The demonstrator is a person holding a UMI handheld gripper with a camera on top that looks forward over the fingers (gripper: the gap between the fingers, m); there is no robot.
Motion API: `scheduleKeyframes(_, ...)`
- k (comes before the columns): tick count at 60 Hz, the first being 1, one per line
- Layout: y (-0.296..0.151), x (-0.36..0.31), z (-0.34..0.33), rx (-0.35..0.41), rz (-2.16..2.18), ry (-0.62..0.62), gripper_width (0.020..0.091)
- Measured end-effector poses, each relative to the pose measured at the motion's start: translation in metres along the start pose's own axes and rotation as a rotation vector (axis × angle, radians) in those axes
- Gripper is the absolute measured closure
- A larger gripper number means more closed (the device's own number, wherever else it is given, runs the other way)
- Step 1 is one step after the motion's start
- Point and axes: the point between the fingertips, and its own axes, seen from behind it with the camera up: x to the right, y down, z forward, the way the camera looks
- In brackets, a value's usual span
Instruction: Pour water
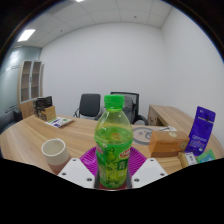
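Gripper (112, 172) clenched on capped green bottle (113, 140), liquid inside; white cup (53, 153) nearby on table (25, 145).

The green bottle (113, 140) fills the gap between the fingers of the claw (112, 173) at lower centre, blocking the way straight ahead. Left of it, the white cup (54, 152) stands on the desk (25, 145), with a strip of bare wood between cup and bottle. At right, a cardboard box (168, 143) and an upright purple package (200, 130) crowd the desk edge, leaving little room there. Farther back, at mid-frame, papers (60, 122) and two chairs (105, 104) close off the far side. Above the bottle cap the air is open to the wall.
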Motion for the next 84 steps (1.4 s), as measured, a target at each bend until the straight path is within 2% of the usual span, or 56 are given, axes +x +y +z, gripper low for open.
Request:
scheduleKeyframes(6,0.001,0.002,-0.004,0.022,-0.007,0.018,0.0702)
scheduleKeyframes(10,0.001,0.001,-0.006,0.020,-0.003,0.026,0.0624)
scheduleKeyframes(15,0.004,0.002,-0.009,-0.016,0.001,0.040,0.0563)
scheduleKeyframes(17,0.007,0.005,-0.010,-0.033,0.009,0.044,0.0519)
scheduleKeyframes(21,0.011,0.003,-0.020,-0.060,0.019,0.060,0.0375)
scheduleKeyframes(25,0.014,0.001,-0.039,-0.081,0.031,0.085,0.0307)
scheduleKeyframes(34,0.020,-0.024,-0.100,-0.171,0.100,0.122,0.0317)
scheduleKeyframes(41,0.005,-0.044,-0.150,-0.216,0.149,0.166,0.0312)
scheduleKeyframes(50,-0.028,-0.060,-0.196,-0.195,0.140,0.232,0.0312)
scheduleKeyframes(58,-0.053,-0.074,-0.220,-0.162,0.138,0.241,0.0312)
scheduleKeyframes(73,-0.084,-0.076,-0.241,-0.098,0.135,0.274,0.0312)
scheduleKeyframes(84,-0.095,-0.077,-0.241,-0.079,0.123,0.275,0.0312)
